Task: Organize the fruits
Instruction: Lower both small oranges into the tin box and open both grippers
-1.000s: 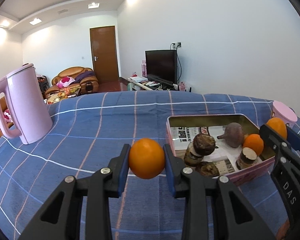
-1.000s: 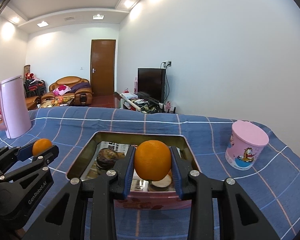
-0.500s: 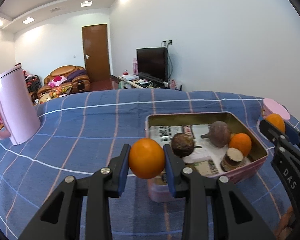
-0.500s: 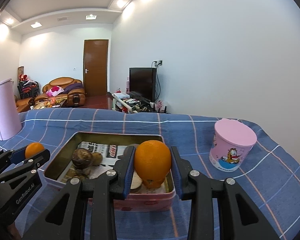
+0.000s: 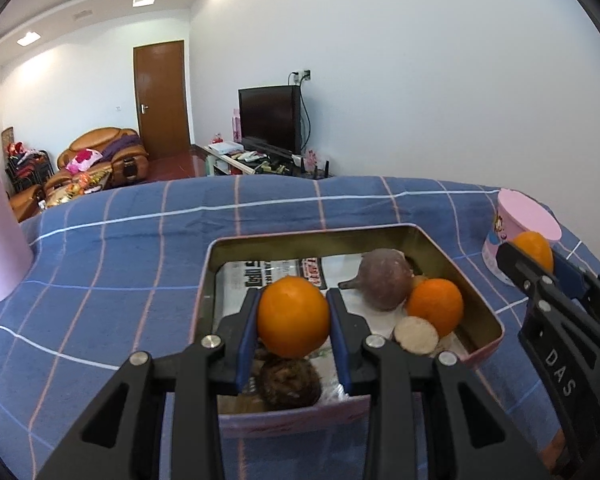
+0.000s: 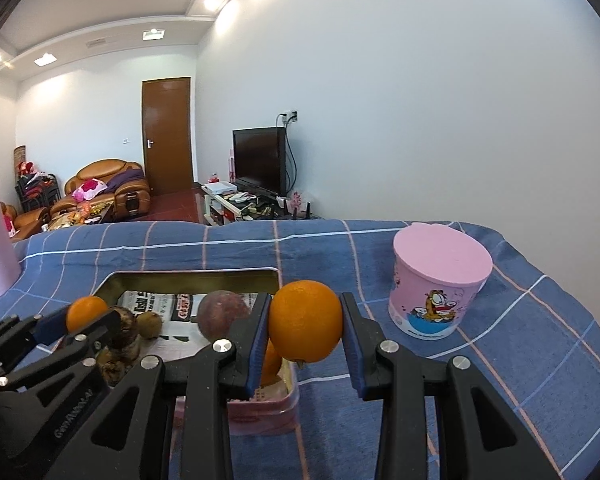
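Two round oranges are each pinched between blue-padded black grippers above the blue plaid tablecloth (image 5: 112, 264). Nearest in the left wrist view, the left gripper (image 5: 292, 322) clamps its orange (image 5: 293, 316) on both sides, holding it over the near end of the rectangular pink metal tin (image 5: 485, 342). In the right wrist view, the right gripper (image 6: 305, 326) clamps the second orange (image 6: 305, 326) at the tin's near right corner, partly over the rim and partly over the cloth. Beneath the left gripper, a dark brown rough-skinned root (image 5: 290, 382) lies on the printed newspaper lining (image 5: 260, 276) of the tin. Further in lie a pale cut round slice (image 5: 415, 335), a third loose orange (image 5: 435, 306) touching it, and a purplish-brown round tuber (image 5: 385, 280) just behind. Beyond the tin on the right stands a pink lidded cartoon-printed tub (image 6: 440, 280), well apart from the tin. Far left, a pink jug (image 5: 0, 224) stands at the frame edge.
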A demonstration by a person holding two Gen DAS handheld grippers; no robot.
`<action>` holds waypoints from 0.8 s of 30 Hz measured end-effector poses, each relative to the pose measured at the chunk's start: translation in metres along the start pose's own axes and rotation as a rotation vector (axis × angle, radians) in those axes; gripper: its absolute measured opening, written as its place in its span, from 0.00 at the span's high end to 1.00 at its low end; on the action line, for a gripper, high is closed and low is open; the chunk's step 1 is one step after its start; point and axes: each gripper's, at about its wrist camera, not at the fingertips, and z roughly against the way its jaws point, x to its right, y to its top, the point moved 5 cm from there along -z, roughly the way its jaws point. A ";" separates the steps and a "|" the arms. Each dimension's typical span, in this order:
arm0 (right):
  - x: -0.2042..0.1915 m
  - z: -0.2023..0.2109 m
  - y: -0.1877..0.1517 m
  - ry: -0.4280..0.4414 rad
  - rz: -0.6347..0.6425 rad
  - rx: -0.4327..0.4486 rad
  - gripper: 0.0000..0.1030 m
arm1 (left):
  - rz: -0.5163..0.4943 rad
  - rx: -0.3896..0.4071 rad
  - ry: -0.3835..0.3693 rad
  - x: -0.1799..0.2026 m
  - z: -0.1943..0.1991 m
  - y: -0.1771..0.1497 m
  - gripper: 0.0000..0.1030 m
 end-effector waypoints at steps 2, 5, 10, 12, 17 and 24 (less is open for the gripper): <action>0.001 -0.003 0.001 -0.006 -0.004 -0.001 0.65 | 0.004 0.000 -0.004 0.001 -0.003 0.001 0.67; 0.001 -0.007 0.003 -0.015 -0.002 0.000 0.65 | 0.015 -0.012 -0.016 0.001 -0.009 0.004 0.67; -0.004 -0.017 0.005 -0.011 0.003 -0.013 0.65 | 0.010 -0.006 -0.022 0.000 -0.015 0.009 0.67; -0.007 -0.022 0.006 -0.004 0.004 -0.023 0.65 | 0.011 -0.005 -0.033 -0.001 -0.017 0.010 0.67; -0.021 -0.039 0.008 0.054 0.016 -0.065 0.65 | -0.015 0.006 -0.042 -0.005 -0.020 0.014 0.67; -0.050 -0.057 0.002 0.207 0.031 -0.155 0.65 | -0.021 0.013 -0.073 -0.013 -0.016 0.013 0.68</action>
